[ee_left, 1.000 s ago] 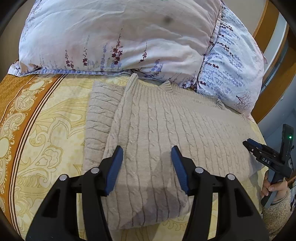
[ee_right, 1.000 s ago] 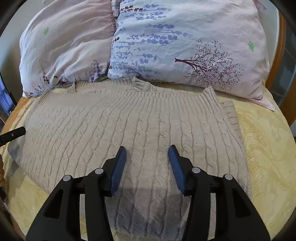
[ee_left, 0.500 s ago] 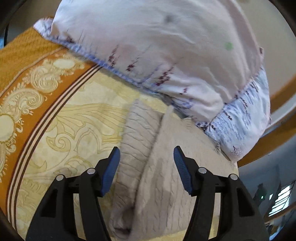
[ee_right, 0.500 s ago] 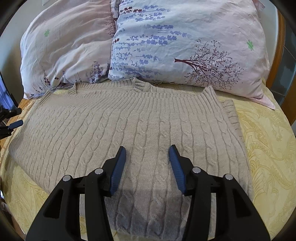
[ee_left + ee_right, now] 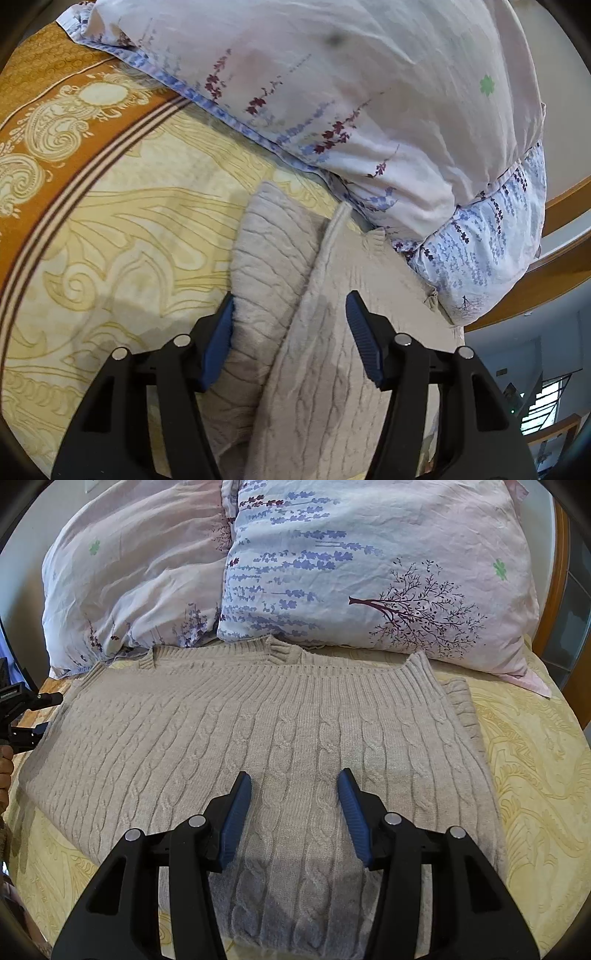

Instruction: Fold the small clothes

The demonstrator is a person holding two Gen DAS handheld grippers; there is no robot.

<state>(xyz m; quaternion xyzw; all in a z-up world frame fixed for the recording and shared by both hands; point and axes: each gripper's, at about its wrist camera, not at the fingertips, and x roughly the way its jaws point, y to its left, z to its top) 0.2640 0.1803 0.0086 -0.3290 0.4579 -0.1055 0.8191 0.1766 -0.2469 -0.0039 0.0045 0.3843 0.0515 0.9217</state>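
Observation:
A beige cable-knit sweater [image 5: 280, 738] lies flat on the bed, its ribbed edge towards the pillows. In the left wrist view the sweater [image 5: 317, 369] shows a folded-in sleeve [image 5: 269, 266] along its left side. My left gripper [image 5: 290, 325] is open and tilted, low over that sleeve edge, with the knit between its blue pads. It also shows at the left edge of the right wrist view [image 5: 29, 712]. My right gripper [image 5: 293, 797] is open and empty just above the sweater's near middle.
Two floral pillows [image 5: 369, 565] lie against the far edge of the sweater. The yellow patterned bedspread [image 5: 110, 229] has an orange border [image 5: 55, 74] on the left. A wooden bed frame [image 5: 554, 273] runs behind the pillows on the right.
My left gripper has swung left, rolled, and dropped close to the sweater's left sleeve edge. My right gripper has stayed almost still over the sweater. Both stay open.

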